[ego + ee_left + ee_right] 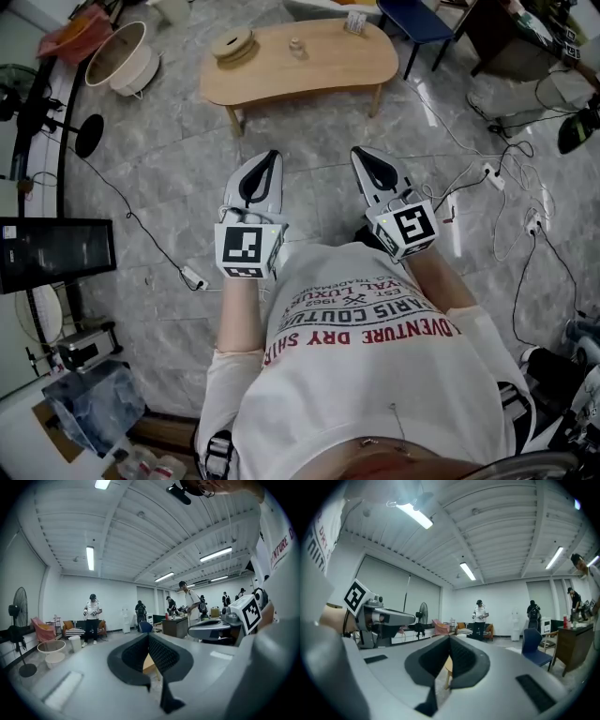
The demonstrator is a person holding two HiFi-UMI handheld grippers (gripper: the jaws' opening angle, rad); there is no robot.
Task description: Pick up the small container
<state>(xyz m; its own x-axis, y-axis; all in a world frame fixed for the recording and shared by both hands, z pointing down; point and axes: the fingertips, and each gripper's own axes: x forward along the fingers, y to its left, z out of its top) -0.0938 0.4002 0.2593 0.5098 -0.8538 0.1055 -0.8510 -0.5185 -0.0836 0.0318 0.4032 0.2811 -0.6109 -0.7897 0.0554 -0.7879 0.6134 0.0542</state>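
The task has not really begun: nothing has been picked up, and everything from the approach to the grasp and the lift is left to do. The left tool [272,156] and the right tool [357,151] are held side by side close to the person's chest, pointing roughly level towards the far side of the room, well apart from the counter [281,82]. In each gripper view the dark ribbed pads are pressed together at their tips with nothing caught between them. Only a sliver of the pale wooden counter shows through the gap lower down. Either tool would have to spread its pads before it could take anything. The small container [296,47] stands upright on the far half of the low, kidney-shaped wooden counter, near its middle, with open grey floor [309,150] between it and the tools. It looks like a little pale, perhaps clear, jar with a narrower top, but it is too small here to tell its material or whether it has a lid. To its left on the counter lies a round wooden piece [232,44], near but apart from it, and another small object [354,22] sits at the far right edge. The container stands free on all sides, so I judge that a sideways pinch should reach it unhindered.
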